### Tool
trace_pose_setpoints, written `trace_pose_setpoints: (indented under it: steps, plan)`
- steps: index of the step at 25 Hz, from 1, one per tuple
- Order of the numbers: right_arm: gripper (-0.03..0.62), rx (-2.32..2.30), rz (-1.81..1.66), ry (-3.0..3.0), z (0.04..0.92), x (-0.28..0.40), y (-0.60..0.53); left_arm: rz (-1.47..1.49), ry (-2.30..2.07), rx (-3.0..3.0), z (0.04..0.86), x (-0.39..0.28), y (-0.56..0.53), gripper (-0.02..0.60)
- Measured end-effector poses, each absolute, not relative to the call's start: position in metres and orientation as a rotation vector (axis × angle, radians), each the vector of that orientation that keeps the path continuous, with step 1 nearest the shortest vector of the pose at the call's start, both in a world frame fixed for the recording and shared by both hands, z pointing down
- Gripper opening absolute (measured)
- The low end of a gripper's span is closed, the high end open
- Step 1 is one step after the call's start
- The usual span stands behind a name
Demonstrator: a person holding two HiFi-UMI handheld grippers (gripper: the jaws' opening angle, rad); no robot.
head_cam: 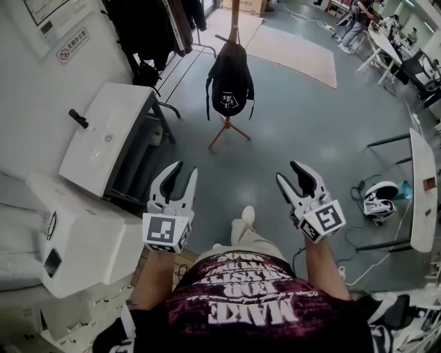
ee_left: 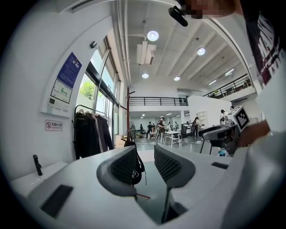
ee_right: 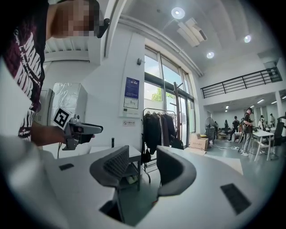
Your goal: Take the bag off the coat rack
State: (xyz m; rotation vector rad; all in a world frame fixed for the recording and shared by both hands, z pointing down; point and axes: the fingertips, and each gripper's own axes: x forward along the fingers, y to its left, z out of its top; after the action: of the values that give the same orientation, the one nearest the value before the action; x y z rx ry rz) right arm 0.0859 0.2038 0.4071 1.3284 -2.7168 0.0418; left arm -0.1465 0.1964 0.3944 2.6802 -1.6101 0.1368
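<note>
A black backpack hangs from a wooden coat rack that stands on spread legs on the grey floor, well ahead of me. My left gripper and right gripper are held level side by side, short of the bag, both open and empty. In the left gripper view the bag shows far off in the gap of the left gripper, with the right gripper at the side. In the right gripper view the right gripper points left of the bag.
A white cabinet and a white machine stand close on my left. A clothes rail with dark coats is behind them. A beige rug lies beyond the rack. A white table and cables are at the right.
</note>
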Motion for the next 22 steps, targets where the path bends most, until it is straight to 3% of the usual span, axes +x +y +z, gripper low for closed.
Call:
trace_pose_setpoints:
  steps: [22]
  plan:
    - [0.202,1.191,0.120,-2.791,0.419,0.104,0.077,0.137,-1.700,2.583,0.394,-0.123,0.087,0.126]
